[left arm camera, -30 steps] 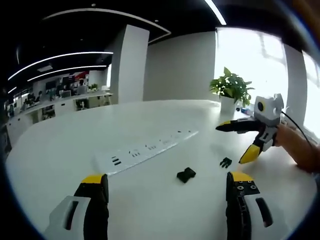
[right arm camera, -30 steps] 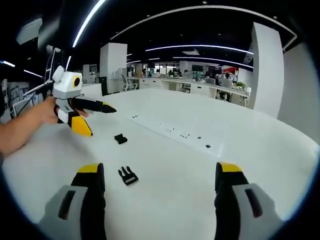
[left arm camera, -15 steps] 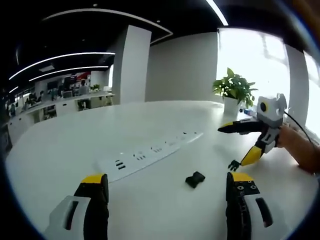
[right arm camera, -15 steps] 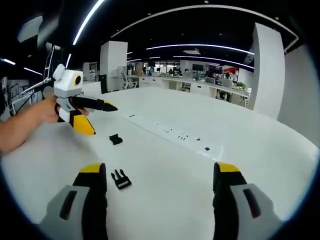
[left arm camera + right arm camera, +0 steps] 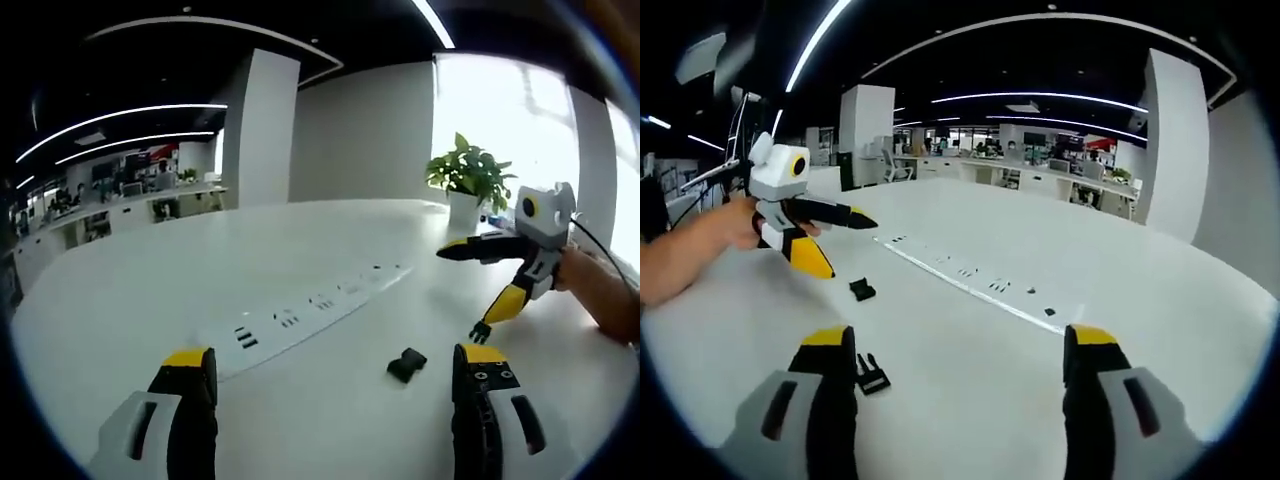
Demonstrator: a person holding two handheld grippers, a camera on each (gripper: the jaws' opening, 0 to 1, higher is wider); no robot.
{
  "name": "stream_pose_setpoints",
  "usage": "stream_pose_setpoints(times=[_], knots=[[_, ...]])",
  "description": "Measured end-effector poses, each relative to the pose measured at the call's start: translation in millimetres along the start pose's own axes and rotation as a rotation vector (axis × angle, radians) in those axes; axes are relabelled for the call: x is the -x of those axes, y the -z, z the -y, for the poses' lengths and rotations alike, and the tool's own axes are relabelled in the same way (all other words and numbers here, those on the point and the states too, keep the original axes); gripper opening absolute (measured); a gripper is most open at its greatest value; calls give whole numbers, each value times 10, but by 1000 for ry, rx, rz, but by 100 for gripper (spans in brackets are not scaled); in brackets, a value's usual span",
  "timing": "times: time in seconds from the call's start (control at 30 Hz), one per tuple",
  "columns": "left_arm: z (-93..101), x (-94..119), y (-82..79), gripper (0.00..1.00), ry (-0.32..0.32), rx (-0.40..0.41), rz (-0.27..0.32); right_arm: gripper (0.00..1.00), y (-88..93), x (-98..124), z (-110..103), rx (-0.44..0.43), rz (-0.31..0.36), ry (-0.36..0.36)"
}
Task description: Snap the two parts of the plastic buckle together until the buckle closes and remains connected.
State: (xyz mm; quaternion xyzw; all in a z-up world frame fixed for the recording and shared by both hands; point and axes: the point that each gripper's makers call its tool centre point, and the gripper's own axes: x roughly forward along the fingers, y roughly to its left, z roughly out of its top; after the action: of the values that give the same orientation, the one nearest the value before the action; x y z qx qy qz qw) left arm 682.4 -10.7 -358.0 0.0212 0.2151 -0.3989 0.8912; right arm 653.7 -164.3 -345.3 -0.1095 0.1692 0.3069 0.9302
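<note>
Right gripper closer to pronged buckle half (open).

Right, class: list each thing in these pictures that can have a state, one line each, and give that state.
Left gripper: open, holding nothing.
Right gripper: open, holding nothing.
Socket half of buckle: loose on table, unclipped.
Pronged half of buckle: loose on table beside right gripper's jaw, unclipped.
Power strip: lying flat, nothing plugged in.
</note>
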Motion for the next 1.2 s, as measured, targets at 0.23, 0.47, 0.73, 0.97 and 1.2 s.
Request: stream_pose_setpoints(times=[0.23, 0.47, 0.73, 0.97, 1.2], knots=[[-16, -76, 16, 97, 21, -15, -16, 84, 4, -34, 22, 11, -3, -13], [35, -143, 45, 97, 60, -31, -36, 76, -81, 5, 134, 14, 19, -9], [59, -126, -4, 91, 112, -30, -13, 74, -82, -15, 81, 11, 23, -34], [170, -132, 53, 82, 156, -76, -41, 62, -89, 33, -1, 39, 19, -101], [255, -134, 96, 79, 187, -110, -46, 60, -91, 121, -171, 79, 22, -191]])
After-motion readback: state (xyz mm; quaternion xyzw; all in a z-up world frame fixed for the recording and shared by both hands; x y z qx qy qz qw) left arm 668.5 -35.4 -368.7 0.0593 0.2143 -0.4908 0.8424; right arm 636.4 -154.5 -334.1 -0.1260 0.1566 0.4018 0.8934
